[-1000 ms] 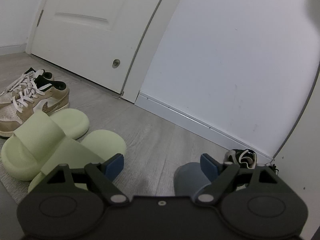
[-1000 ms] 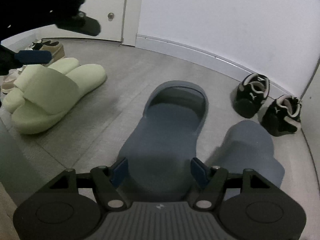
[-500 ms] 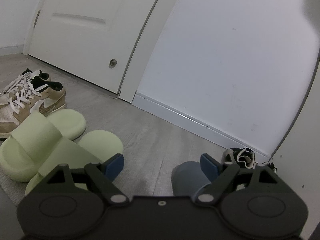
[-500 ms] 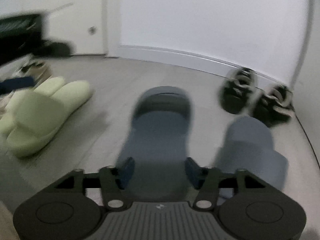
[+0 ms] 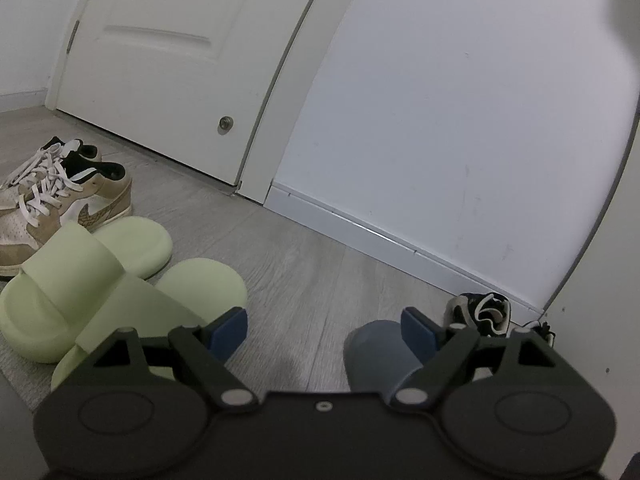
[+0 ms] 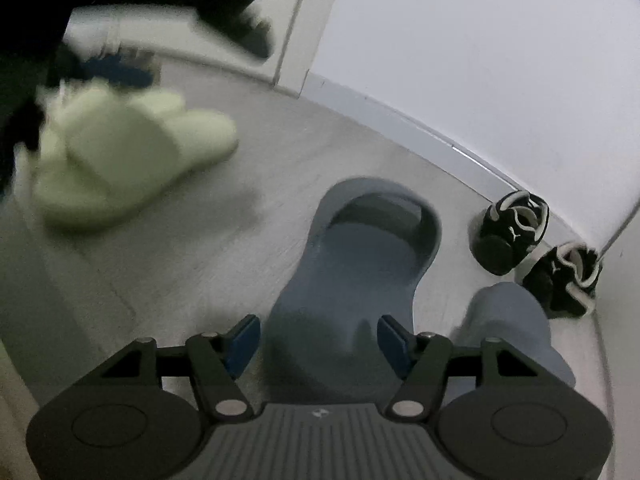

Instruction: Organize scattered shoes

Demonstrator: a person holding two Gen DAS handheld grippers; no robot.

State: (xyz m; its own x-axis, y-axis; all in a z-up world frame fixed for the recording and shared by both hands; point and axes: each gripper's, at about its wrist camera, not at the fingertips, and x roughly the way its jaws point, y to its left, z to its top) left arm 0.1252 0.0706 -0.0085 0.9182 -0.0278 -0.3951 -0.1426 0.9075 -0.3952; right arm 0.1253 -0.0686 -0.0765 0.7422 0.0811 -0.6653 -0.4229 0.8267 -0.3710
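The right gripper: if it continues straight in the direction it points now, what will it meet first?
Most likely the blue-grey slide lying between the fingers of the right gripper, whose jaws have just been closing around it. Whether the pads touch it yet is unclear.

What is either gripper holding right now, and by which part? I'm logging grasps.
Nothing is held yet. The right gripper straddles the blue slide's strap, jaws closing, pads not seen pressing. The left gripper is open over bare floor.

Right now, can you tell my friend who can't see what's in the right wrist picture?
The right gripper, its jaws just closing, straddles a blue-grey slipper on a grey floor. Its mate and two small black shoes lie right; blurry green slippers lie left.
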